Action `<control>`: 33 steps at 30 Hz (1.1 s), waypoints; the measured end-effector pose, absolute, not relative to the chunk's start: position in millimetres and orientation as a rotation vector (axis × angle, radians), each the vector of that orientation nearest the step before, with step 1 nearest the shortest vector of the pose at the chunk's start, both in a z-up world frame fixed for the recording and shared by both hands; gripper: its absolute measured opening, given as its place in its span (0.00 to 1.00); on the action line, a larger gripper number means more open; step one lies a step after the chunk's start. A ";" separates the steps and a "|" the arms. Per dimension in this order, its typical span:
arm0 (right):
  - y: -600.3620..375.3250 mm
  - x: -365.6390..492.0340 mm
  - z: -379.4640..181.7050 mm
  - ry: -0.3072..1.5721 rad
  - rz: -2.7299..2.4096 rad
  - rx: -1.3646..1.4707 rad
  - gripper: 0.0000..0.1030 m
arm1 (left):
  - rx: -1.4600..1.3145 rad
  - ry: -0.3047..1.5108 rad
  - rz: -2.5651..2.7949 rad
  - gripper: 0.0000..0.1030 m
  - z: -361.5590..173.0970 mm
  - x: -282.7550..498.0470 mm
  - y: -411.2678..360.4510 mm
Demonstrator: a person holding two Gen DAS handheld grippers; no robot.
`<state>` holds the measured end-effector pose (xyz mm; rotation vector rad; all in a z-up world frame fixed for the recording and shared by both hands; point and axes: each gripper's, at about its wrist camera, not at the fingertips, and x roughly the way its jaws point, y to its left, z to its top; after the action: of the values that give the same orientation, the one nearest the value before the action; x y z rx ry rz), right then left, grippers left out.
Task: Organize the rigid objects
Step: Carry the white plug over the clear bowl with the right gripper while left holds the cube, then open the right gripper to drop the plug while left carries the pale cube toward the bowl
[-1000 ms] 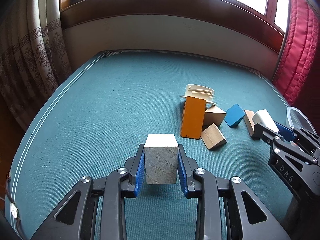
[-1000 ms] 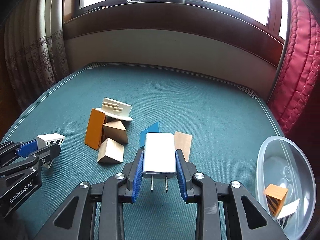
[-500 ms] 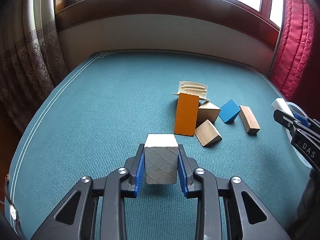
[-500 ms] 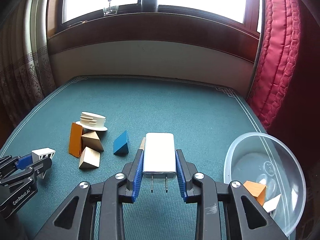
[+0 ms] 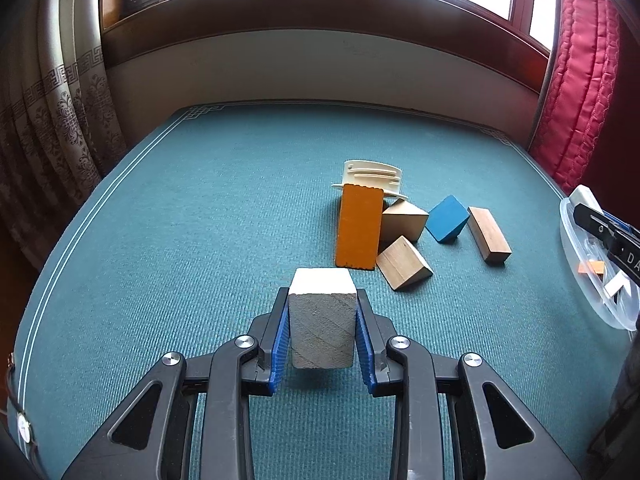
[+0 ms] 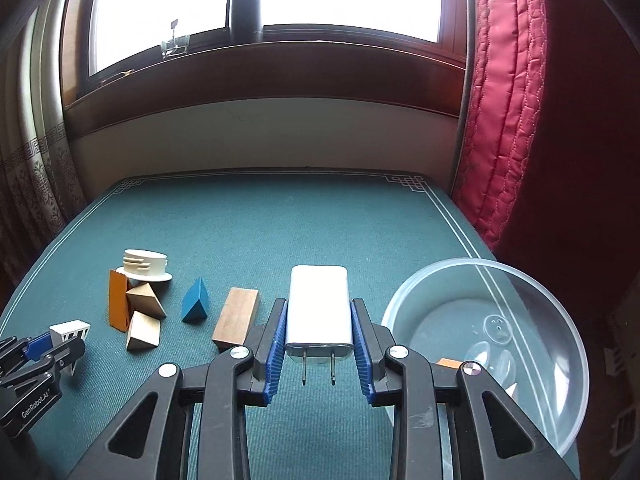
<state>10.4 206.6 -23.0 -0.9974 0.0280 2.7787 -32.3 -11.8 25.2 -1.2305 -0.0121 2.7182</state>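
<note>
The left gripper pinches a pale wooden block above the teal cloth table; the right gripper clamps a white plug charger beside the clear plastic bowl. Between them lie one cream ribbed plastic cap, one orange flat block, two tan wooden wedges, one blue wedge and one brown wooden bar.
</note>
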 end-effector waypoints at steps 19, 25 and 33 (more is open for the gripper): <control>268.0 38.0 -21.5 0.126 2.655 -0.952 0.31 | -1.194 0.052 2.693 0.30 28.8 -24.2 5.1; 288.5 52.5 -26.7 0.102 2.602 -0.945 0.31 | -1.176 0.085 2.687 0.30 33.9 -18.2 17.8; 318.6 65.9 -31.6 0.137 2.543 -0.941 0.31 | -1.175 0.123 2.634 0.30 38.0 -12.6 43.1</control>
<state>65.9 318.6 -31.6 -0.9409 0.1370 2.5429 -12.7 43.1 38.0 -1.1755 0.1228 2.6340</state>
